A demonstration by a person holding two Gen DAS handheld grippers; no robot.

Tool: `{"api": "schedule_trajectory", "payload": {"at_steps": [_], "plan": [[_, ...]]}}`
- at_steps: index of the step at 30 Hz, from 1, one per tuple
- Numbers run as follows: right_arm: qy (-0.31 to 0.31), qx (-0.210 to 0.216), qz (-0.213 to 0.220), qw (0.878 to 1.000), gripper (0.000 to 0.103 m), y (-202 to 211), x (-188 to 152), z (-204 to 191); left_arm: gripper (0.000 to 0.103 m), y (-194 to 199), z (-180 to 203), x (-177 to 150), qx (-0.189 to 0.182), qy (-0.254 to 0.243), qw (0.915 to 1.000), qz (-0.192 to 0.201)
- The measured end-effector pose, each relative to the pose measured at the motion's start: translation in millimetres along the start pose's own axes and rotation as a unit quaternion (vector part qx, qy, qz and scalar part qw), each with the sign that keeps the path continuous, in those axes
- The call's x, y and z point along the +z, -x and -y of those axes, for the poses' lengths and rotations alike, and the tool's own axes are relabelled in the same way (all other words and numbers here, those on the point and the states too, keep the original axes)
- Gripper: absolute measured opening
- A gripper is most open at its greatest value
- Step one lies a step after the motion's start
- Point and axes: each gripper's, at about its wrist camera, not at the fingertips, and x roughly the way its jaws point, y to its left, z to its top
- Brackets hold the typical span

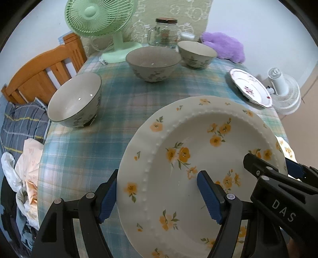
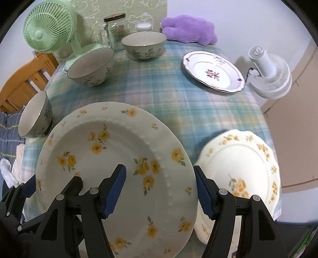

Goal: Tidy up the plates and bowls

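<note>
Two grippers, left gripper [image 1: 159,196] and right gripper [image 2: 160,190], each clamping opposite rims of yellow-flowered plate [image 2: 119,154]; risking slippage onto scalloped plate [image 2: 244,170] if tilting unevenly.

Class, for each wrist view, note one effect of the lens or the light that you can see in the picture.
Left wrist view: fisheye bends the blue plaid tablecloth; glints dot the grey floral bowl. Right wrist view: dark corners; the scalloped yellow-flowered plate looks blurred.

Green fan [image 1: 93,17], glass jar [image 1: 166,31], purple plush [image 2: 188,29], white fan [image 2: 272,73].
</note>
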Motion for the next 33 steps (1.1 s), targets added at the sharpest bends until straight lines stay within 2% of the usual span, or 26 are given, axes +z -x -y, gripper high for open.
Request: {"api": "schedule_trajectory", "payload": {"at_steps": [8,14,16,23,28,33], "plan": [[-0.023,-0.012,0.018,1.0,0.07,12,-20,30,0.077,8,36,1,-0.01,-0.02,0.9997,0.011],[-0.018,-0.014,0.024,0.999,0.07,27,-18,65,0.077,8,73,3,-0.01,-0.015,0.9998,0.011],[-0.018,-0.013,0.022,1.0,0.07,44,-9,82,0.077,5,87,4,-0.011,-0.009,0.9999,0.006],[-0.013,-0.017,0.01,1.0,0.07,61,0,135,0.077,-4,133,0,-0.018,-0.001,0.9998,-0.008],[-0.011,-0.023,0.004,1.0,0.07,118,19,181,0.077,-13,162,-4,-0.028,0.009,0.9994,-0.02],[-0.009,-0.026,-0.007,1.0,0.07,129,25,213,0.077,-24,188,-9,-0.033,0.017,0.9987,-0.034]]}}
